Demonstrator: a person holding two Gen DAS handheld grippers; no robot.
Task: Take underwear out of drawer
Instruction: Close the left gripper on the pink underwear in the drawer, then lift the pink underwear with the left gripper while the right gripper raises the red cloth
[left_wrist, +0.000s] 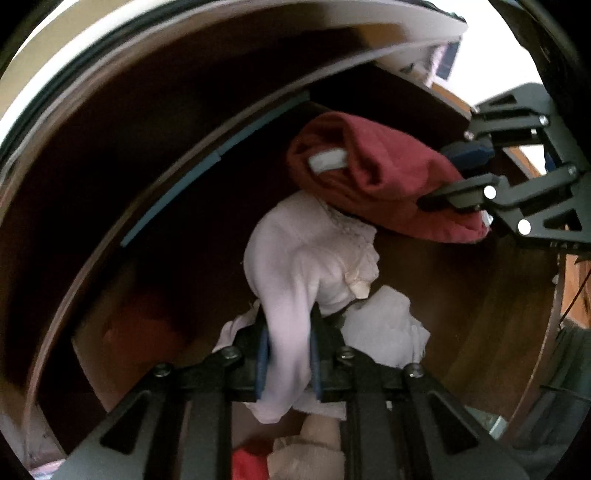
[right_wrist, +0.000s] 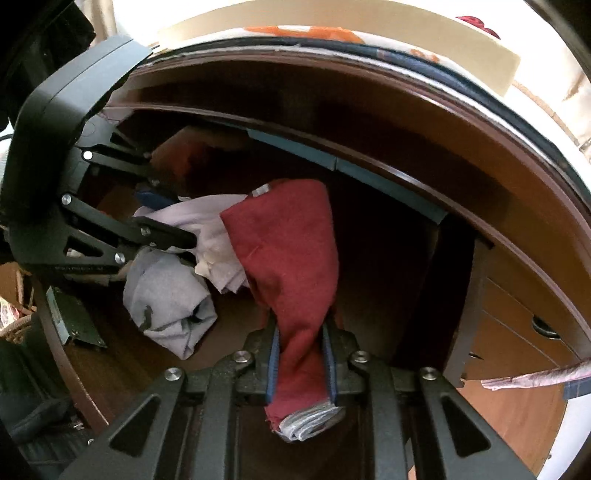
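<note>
Wooden drawer (left_wrist: 480, 295), pale underwear (left_wrist: 295, 266) between left fingers (left_wrist: 263, 354), maroon underwear (right_wrist: 291, 251) between right fingers (right_wrist: 274, 362)

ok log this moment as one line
left tongs: shut on pale pink underwear | right tongs: shut on maroon underwear | both over open drawer | grey garment inside

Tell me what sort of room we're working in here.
Probably a bedroom, at an open dark wooden drawer of a dresser. It holds folded underwear: a maroon pair in the right gripper, a pale pink pair in the left gripper.
</note>
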